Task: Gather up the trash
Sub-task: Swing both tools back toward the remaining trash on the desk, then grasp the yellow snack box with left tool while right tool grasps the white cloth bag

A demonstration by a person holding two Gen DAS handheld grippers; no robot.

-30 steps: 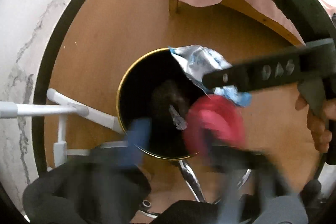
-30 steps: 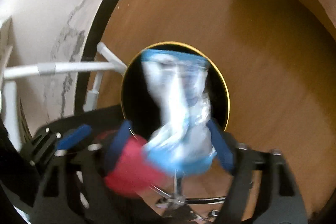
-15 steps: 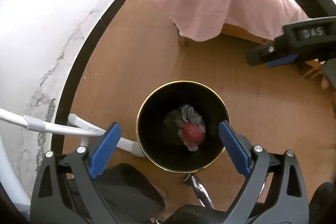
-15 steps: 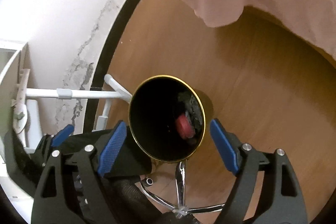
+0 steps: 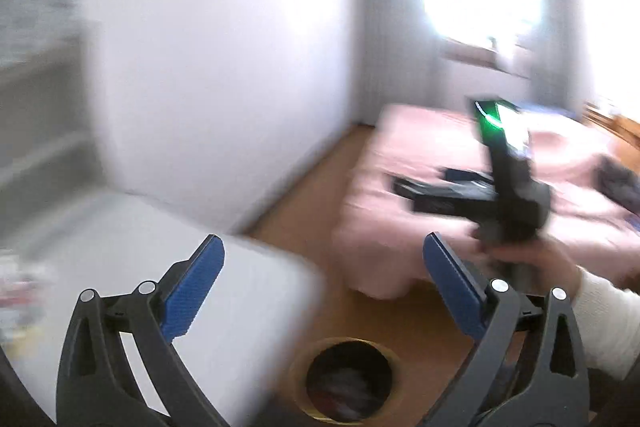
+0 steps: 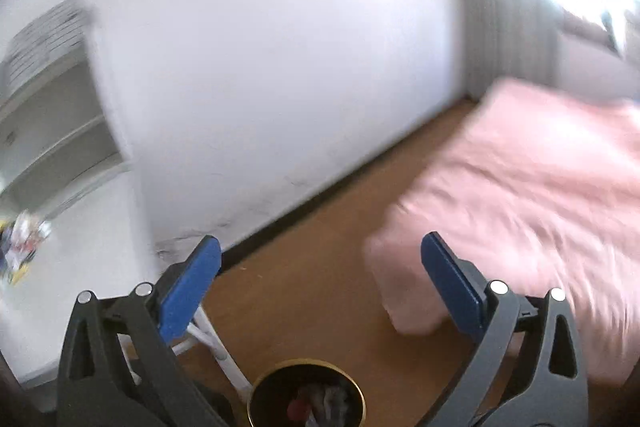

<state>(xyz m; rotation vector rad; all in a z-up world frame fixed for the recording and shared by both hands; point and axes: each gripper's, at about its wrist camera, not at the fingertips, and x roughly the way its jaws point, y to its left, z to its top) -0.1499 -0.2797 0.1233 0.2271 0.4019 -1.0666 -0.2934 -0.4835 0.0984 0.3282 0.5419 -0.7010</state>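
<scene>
**Both grippers empty above the filled bin**

Taken from the two wrist views, both heavily blurred. At the bottom centre of each frame, looking down into a black, gold-rimmed bin [image 5: 349, 340] standing on the wooden floor [image 6: 320, 291]. Inside it, the task's thing: crumpled trash [image 6: 320, 403], pale scraps with a red piece among them, lying at the bottom and touched by neither tool.

Left gripper [image 5: 322, 243]: fingers released and spread wide, having just been opening further. Nothing between the blue pads except floor and the corner of a white surface [image 5: 240, 307].

Right gripper [image 6: 320, 243]: likewise released, having just been opening, with only floor and bed behind the gap. Seen again right of centre in the left view, held by a hand [image 5: 532, 259].

Judged as held open because the load is already delivered. Judged as held well above the bin and aimed out across the room in order to search for the next piece.

At the left edge of the right view, on the white surface, a small colourful heap [image 6: 24, 247]. Too blurred to tell whether trash or not.

At right in both views, a pink bed [image 6: 540, 187], well apart from the bin.
</scene>
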